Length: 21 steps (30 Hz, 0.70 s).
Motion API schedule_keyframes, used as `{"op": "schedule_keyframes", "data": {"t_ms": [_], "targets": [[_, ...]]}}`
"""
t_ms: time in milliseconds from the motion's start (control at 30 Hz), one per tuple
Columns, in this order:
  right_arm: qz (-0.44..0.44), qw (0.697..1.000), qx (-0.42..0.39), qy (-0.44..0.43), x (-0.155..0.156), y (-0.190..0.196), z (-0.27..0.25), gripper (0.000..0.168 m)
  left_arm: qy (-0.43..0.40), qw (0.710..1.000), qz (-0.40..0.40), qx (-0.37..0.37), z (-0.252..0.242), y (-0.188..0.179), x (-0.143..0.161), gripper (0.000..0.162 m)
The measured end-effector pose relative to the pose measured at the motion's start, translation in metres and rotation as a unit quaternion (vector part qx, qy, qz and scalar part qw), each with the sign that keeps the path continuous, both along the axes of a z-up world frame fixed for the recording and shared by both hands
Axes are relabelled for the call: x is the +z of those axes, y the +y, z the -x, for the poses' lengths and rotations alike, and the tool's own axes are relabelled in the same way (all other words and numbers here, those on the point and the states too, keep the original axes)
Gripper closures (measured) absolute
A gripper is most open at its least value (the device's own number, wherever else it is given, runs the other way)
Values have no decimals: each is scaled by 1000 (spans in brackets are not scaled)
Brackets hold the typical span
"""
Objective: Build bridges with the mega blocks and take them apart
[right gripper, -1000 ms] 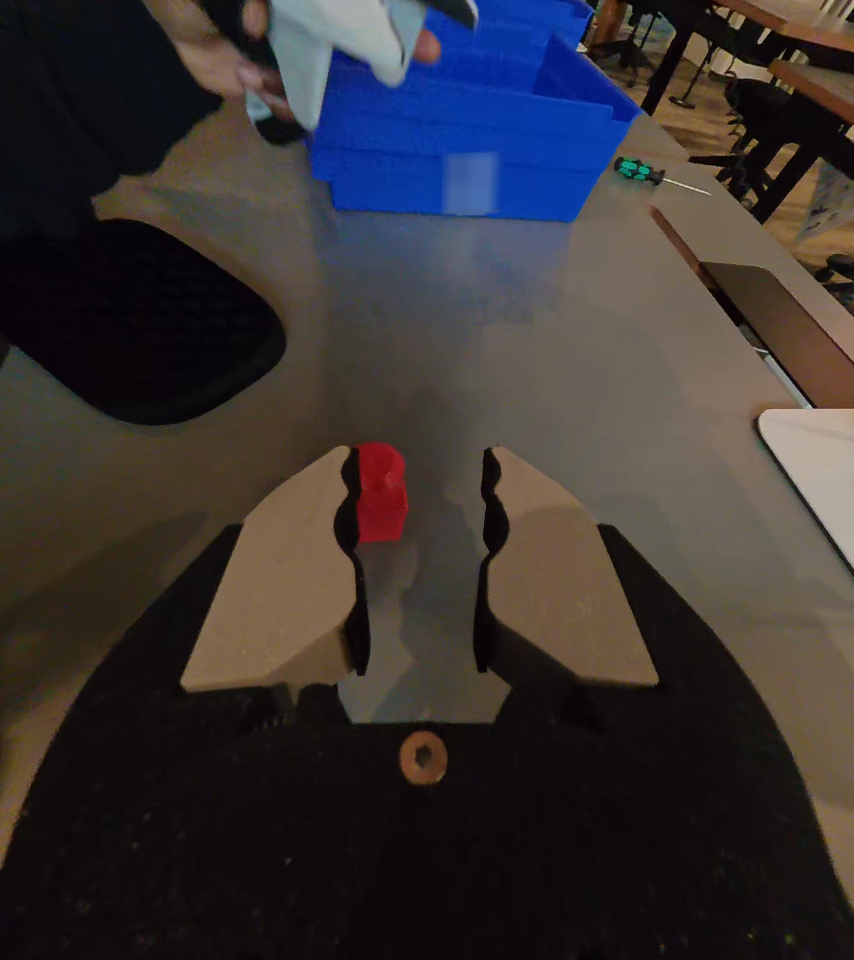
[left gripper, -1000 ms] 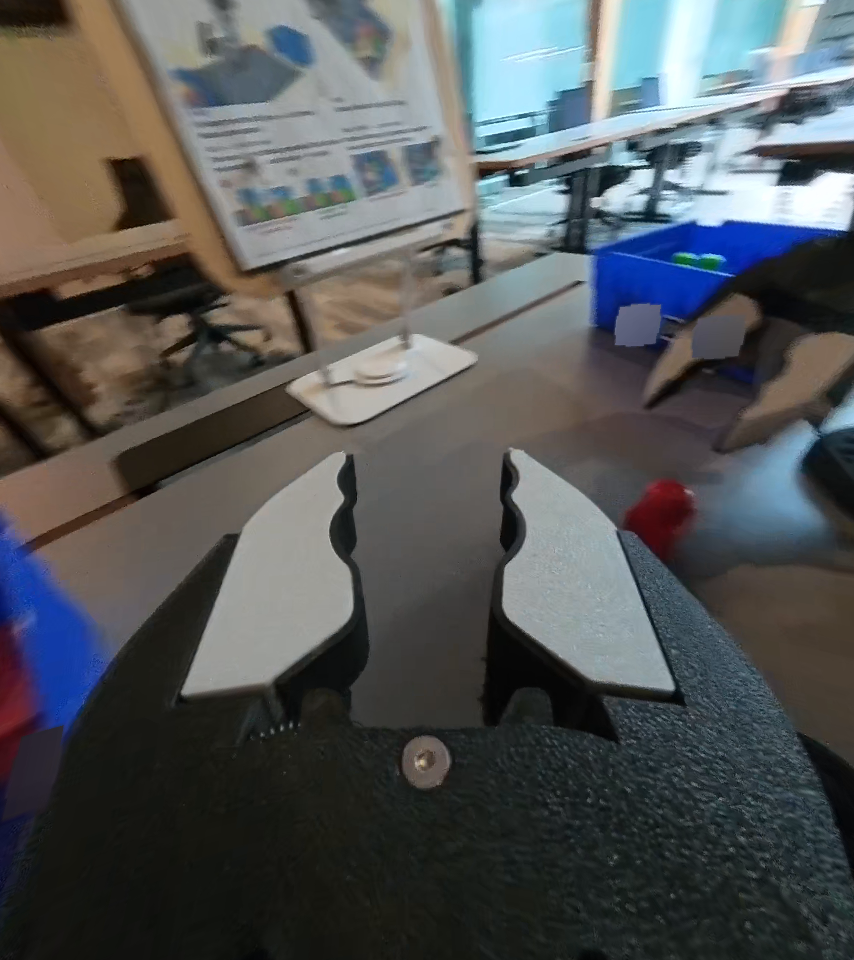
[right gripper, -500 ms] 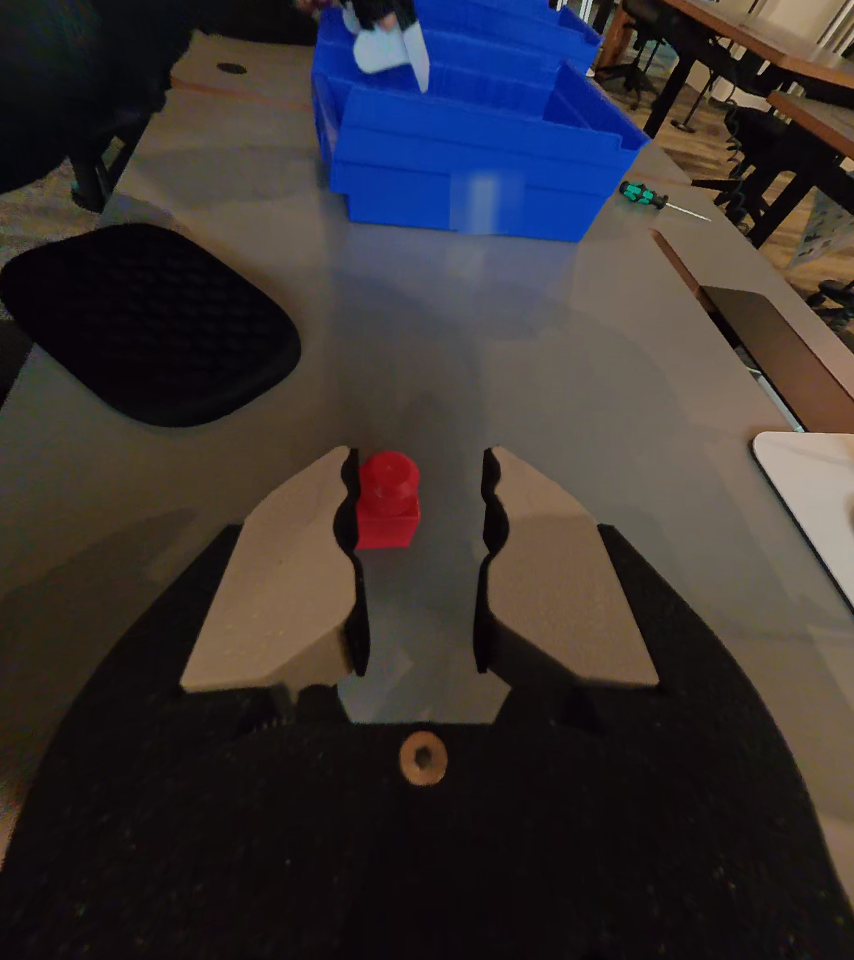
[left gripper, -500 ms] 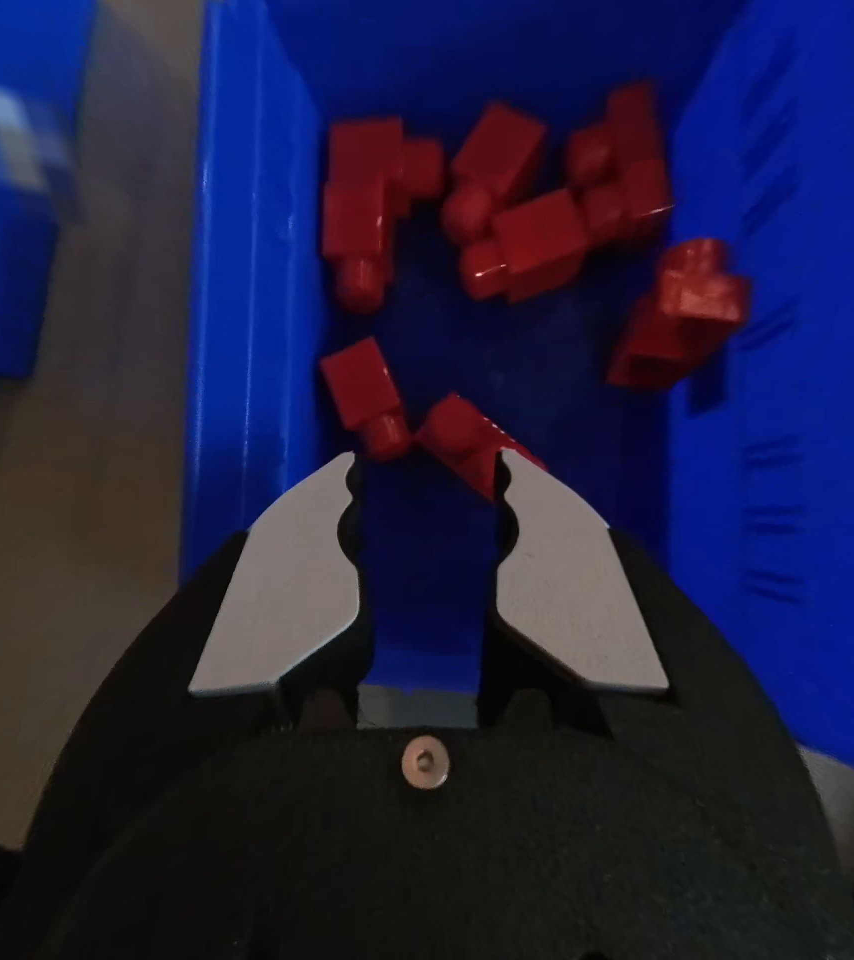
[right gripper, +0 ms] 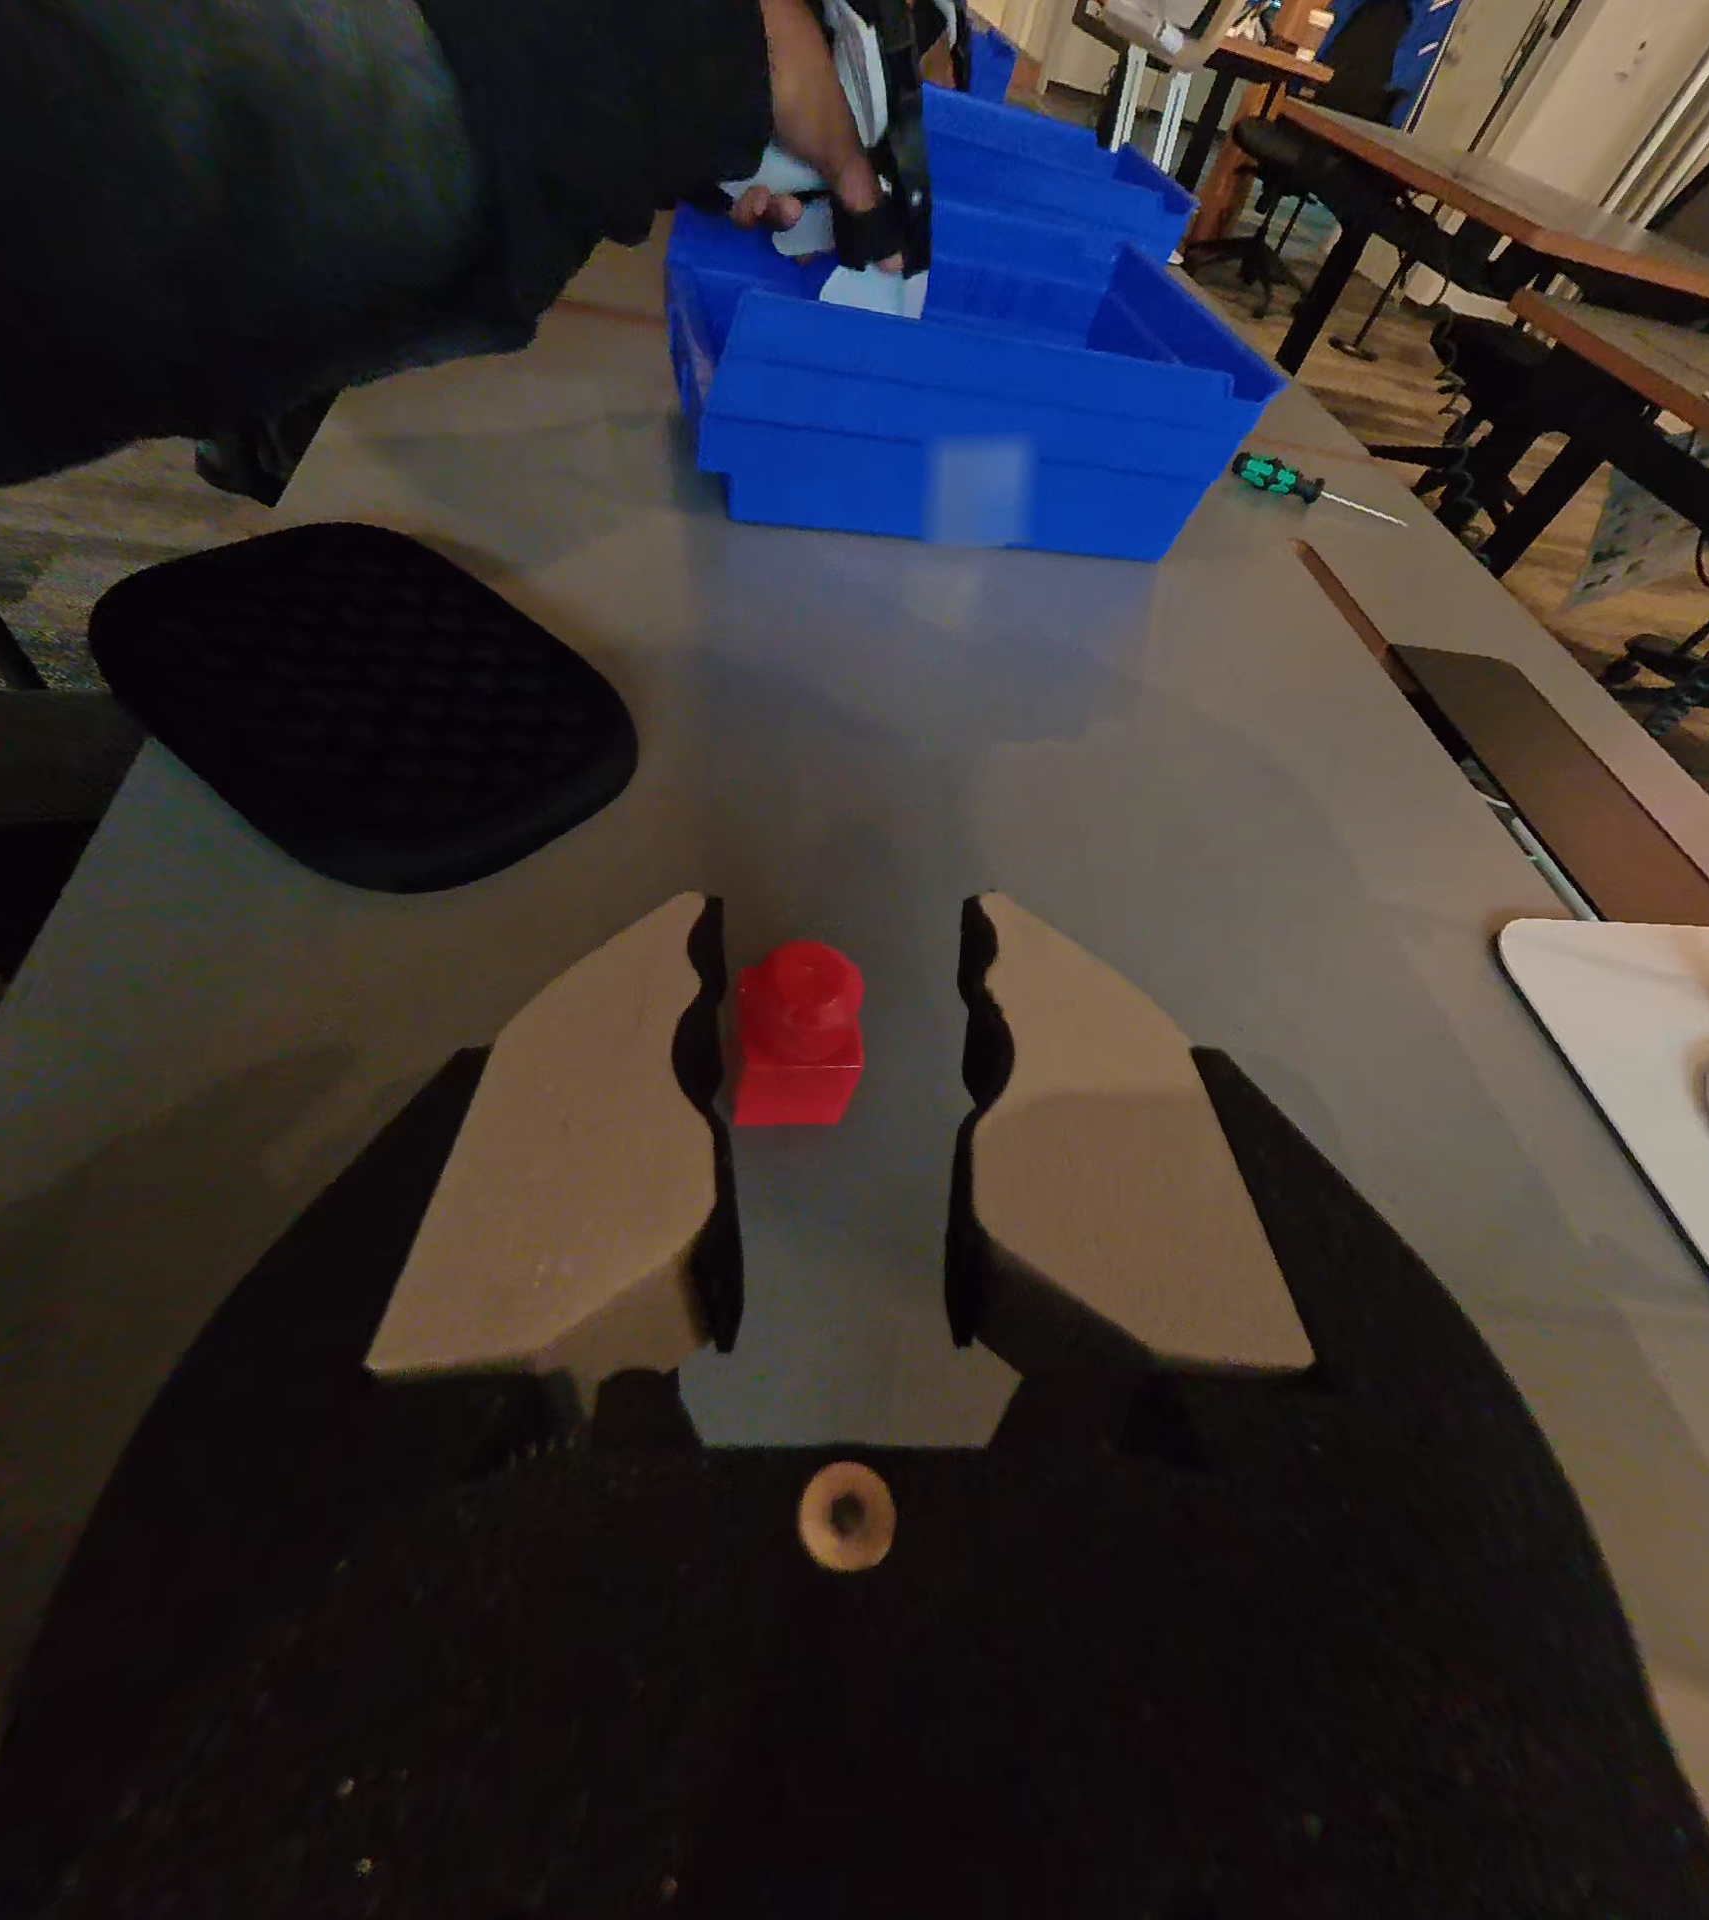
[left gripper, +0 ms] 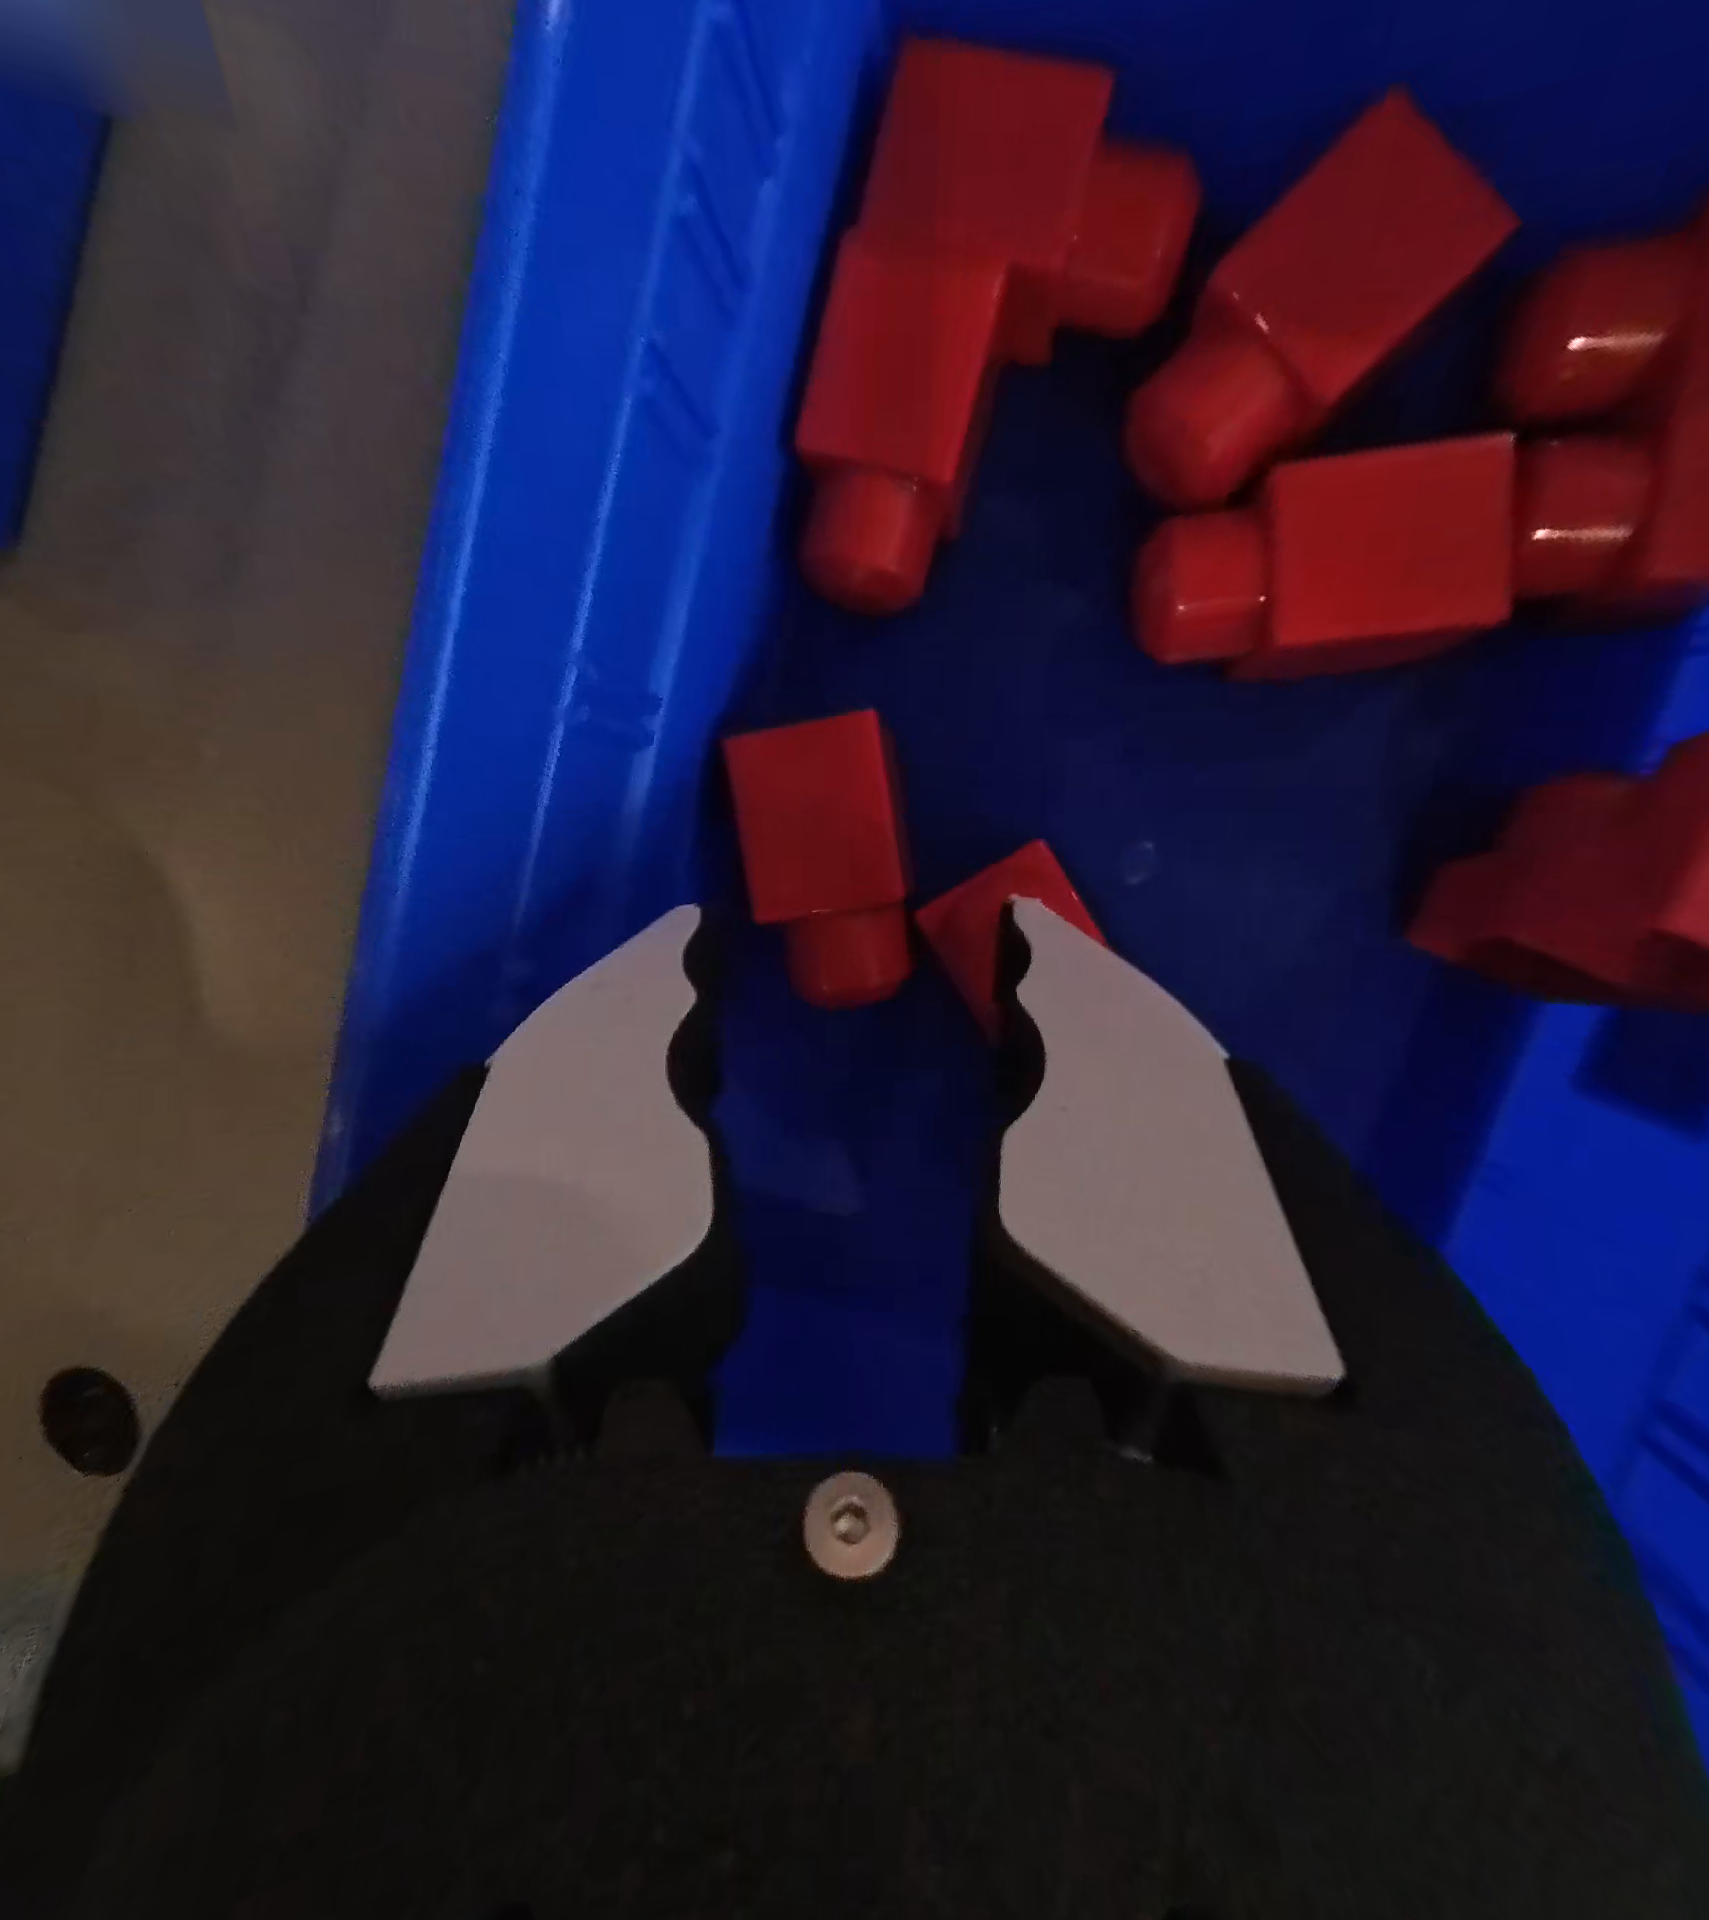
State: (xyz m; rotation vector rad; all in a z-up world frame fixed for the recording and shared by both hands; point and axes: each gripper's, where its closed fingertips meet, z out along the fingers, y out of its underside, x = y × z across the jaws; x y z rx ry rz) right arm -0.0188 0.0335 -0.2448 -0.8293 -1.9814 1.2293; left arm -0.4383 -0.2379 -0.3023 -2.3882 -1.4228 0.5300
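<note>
In the left wrist view, a strip of grey table (left gripper: 133,727) is seen at the far left, beside the tall wall of a blue bin (left gripper: 580,582). The left gripper (left gripper: 855,914) is pointed down into this bin, and its fingers are held apart with nothing clamped between them. Just ahead of the gap a small red block (left gripper: 819,831) is lying on its side, its stud turned toward the gripper. Touching it on the right, a second red block (left gripper: 985,925) is partly hidden behind the right fingertip (left gripper: 1089,997). Farther in and to the right, a heap of red blocks (left gripper: 1349,416) is scattered across the bin floor.

In the right wrist view, a dark sleeve (right gripper: 258,187) is seen at the upper left, reaching toward the blue bins (right gripper: 933,457) at the far end of the table. A black mesh pad (right gripper: 362,707) is lying at the left edge. The right gripper (right gripper: 839,914) is held low over the table with its fingers apart, and a single red block (right gripper: 796,1039) is standing upright between them, close against the left finger (right gripper: 601,1122); whether they touch cannot be told. A green-handled screwdriver (right gripper: 1286,483) is lying right of the bins, and a white tray (right gripper: 1660,1060) is seen at the right edge.
</note>
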Motion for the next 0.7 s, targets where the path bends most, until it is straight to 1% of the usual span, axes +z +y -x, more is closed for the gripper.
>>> {"op": "schedule_keyframes", "data": {"t_ms": [100,167,267,333,433,533,633,700], "targets": [[-3,1000,1,-4,-3,0,0,126,14,999,-36,20,1,2,2,112],[-3,1000,7,-6,-4,-3,-1,126,27,998,-42,40,5,-4,2,115],[-10,1000,12,-8,-6,-5,-1,126,42,998,-10,50,8,-15,-2,122],[-15,1000,14,-10,-8,-6,-2,126,30,999,15,43,7,-19,-10,123],[-18,1000,17,-10,-9,-8,-2,126,32,999,23,34,8,-16,-13,118],[-22,1000,15,-9,-8,-6,-3,126,18,1000,3,25,6,-8,-15,111],[-21,1000,12,-9,-8,-5,-3,126,25,999,-19,31,7,-5,-14,112],[-20,1000,11,-10,-9,-4,-3,126,39,998,-19,46,11,-9,-16,117]]}}
